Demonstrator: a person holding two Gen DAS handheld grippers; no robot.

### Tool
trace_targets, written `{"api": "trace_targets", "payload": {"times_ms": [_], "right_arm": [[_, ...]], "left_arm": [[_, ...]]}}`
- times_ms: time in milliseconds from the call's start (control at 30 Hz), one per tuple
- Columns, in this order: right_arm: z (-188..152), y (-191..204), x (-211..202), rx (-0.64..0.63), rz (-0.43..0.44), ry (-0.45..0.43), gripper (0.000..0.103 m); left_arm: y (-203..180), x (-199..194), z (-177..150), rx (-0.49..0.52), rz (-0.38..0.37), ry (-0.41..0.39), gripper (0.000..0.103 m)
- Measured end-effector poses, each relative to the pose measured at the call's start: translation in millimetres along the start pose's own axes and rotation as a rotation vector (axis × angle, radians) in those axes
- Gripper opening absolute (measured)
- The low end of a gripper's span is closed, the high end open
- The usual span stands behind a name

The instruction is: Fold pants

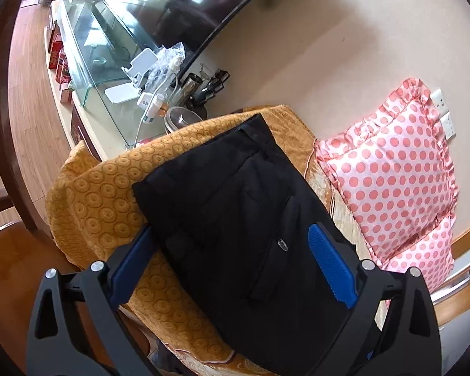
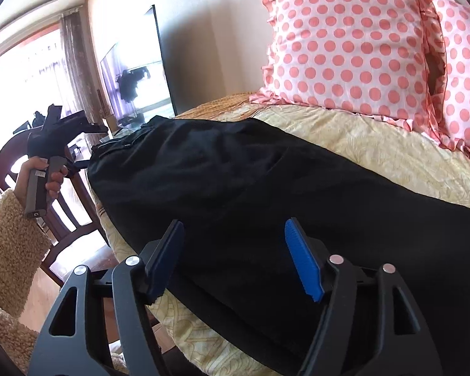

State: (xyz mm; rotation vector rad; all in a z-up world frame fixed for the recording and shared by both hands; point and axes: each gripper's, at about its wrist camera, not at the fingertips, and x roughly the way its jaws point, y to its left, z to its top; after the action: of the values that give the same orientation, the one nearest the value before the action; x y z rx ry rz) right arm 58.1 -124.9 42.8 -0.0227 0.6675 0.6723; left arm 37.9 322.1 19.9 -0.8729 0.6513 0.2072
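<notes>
The black pants (image 1: 235, 216) are lying flat on the sofa seat, spread over an orange circle-patterned cover (image 1: 109, 194) at one end and a pale yellow floral cover (image 2: 376, 144) further along. Their fabric is looking dark and matte, with a back pocket seam and a small silvery button (image 1: 281, 244) showing in the left wrist view. Their long axis is running along the seat, parallel to its front edge, with the waistband end pointing toward the seat's end nearest the glass TV stand (image 1: 87, 44).

The left gripper (image 1: 232, 266) is hovering just above the waist end, its blue-padded jaws standing wide apart and gripping nothing. The right gripper (image 2: 235, 257) is hanging over the leg portion near the front edge of the seat, jaws likewise spread wide and empty.

Two pink polka-dot pillows (image 2: 354, 40) are leaning against the wall at the back edge of the seat, just beside the pants. A dark television (image 1: 203, 3) is standing on the glass stand among small clutter. Writing on the red boxes (image 1: 58, 59) under the stand is too small to read.
</notes>
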Motion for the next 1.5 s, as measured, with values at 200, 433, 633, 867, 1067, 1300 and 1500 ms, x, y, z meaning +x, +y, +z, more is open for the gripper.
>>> {"api": "trace_targets", "payload": {"times_ms": [200, 433, 633, 867, 1067, 1300, 1500], "right_arm": [[-3, -2, 7, 0.013, -0.002, 0.018, 0.069], [-3, -5, 3, 0.018, -0.010, 0.003, 0.069], [-3, -9, -4, 0.030, -0.018, -0.019, 0.075], [-7, -27, -29, 0.069, -0.033, -0.080, 0.075], [-16, -60, -66, 0.156, -0.079, -0.151, 0.075], [-39, -97, -114, 0.257, -0.181, -0.217, 0.075], [-66, -122, -147, 0.335, -0.289, -0.232, 0.075]], "left_arm": [[0, 3, -13, -0.058, -0.147, 0.061, 0.092], [23, 3, -2, -0.202, -0.147, 0.028, 0.061], [21, 8, -2, -0.162, -0.016, 0.004, 0.020], [-32, -12, -6, 0.092, 0.042, -0.100, 0.009], [-140, -28, -21, 0.361, -0.056, -0.115, 0.009], [-290, -18, -102, 0.657, -0.306, -0.017, 0.009], [-362, 13, -230, 0.828, -0.537, 0.233, 0.009]]}}
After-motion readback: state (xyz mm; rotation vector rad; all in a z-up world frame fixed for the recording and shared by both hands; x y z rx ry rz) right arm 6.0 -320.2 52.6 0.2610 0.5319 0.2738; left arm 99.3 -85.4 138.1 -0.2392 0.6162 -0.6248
